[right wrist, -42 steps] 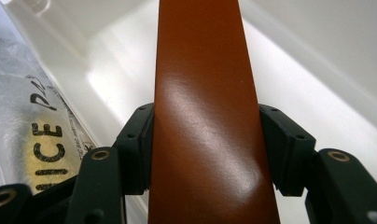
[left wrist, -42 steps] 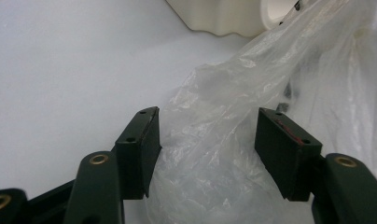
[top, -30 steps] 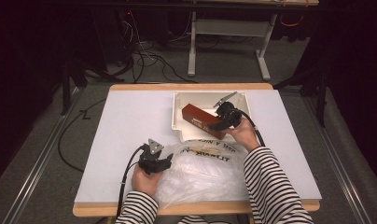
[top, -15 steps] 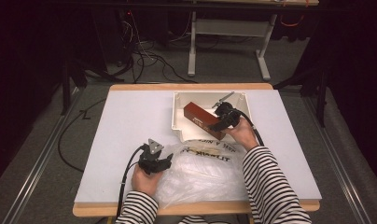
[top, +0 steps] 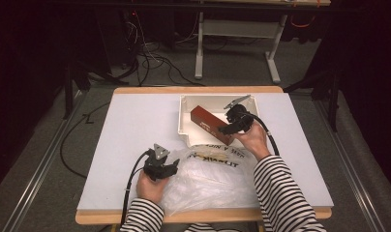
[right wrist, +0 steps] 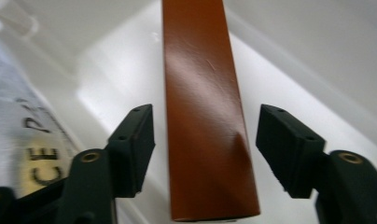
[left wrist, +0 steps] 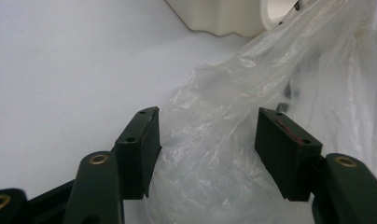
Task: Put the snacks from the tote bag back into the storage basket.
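1. The right gripper (top: 231,126) hovers at the near edge of the white plastic tray (top: 186,123), which stands on the far right part of the table (top: 130,130).
2. A red-brown rectangular box (top: 209,123) lies slantwise in that tray, its near end toward the right gripper.
3. In the right gripper view the box (right wrist: 205,116) runs lengthwise between the two black jaws; a clear gap shows on each side, so the pads do not press on it. These jaws have just been closing a little, with the box between them.
4. The left gripper (top: 163,170) sits low at the near left, at the left edge of the clear plastic bag (top: 213,176) spread on the table before the tray.
5. In the left gripper view its jaws stand wide apart, with crumpled bag film (left wrist: 210,154) lying between them; neither pad visibly pinches it.
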The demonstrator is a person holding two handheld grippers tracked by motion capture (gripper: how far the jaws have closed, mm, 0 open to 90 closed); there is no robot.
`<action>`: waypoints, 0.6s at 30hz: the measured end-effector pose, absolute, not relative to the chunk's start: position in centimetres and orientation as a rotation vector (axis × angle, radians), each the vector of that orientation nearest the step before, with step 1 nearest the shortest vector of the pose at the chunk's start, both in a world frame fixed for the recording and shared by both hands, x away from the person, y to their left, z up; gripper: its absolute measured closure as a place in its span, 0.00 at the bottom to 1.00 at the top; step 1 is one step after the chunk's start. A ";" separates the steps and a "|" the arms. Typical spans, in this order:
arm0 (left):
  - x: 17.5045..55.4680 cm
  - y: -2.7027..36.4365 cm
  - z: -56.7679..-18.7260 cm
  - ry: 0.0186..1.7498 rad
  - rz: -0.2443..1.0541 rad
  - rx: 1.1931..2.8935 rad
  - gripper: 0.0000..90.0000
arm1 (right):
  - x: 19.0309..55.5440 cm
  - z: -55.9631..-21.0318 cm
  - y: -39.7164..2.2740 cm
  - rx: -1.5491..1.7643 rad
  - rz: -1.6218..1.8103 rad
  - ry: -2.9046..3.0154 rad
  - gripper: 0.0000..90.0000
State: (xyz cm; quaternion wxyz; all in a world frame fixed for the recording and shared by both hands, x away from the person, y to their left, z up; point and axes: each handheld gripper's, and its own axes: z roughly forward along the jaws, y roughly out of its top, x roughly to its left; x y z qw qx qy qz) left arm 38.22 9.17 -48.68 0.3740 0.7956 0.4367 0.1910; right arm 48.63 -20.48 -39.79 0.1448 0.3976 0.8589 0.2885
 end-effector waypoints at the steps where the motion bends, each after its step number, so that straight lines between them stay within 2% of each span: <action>1: 38.2 9.2 -48.7 1.117 0.486 2.039 0.45 | 48.5 -39.7 -20.4 1.126 0.835 2.478 0.52; 3: 38.2 9.2 -48.7 1.118 0.485 2.036 0.45 | 48.0 -39.4 -20.1 1.128 0.867 2.472 0.64; 9: 38.2 9.2 -48.7 1.118 0.482 2.035 0.45 | 46.9 -39.5 -19.2 1.119 0.916 2.504 0.85; 18: 38.2 9.2 -48.7 1.117 0.482 2.036 0.45 | 46.2 -41.1 -19.3 1.167 0.912 2.504 0.99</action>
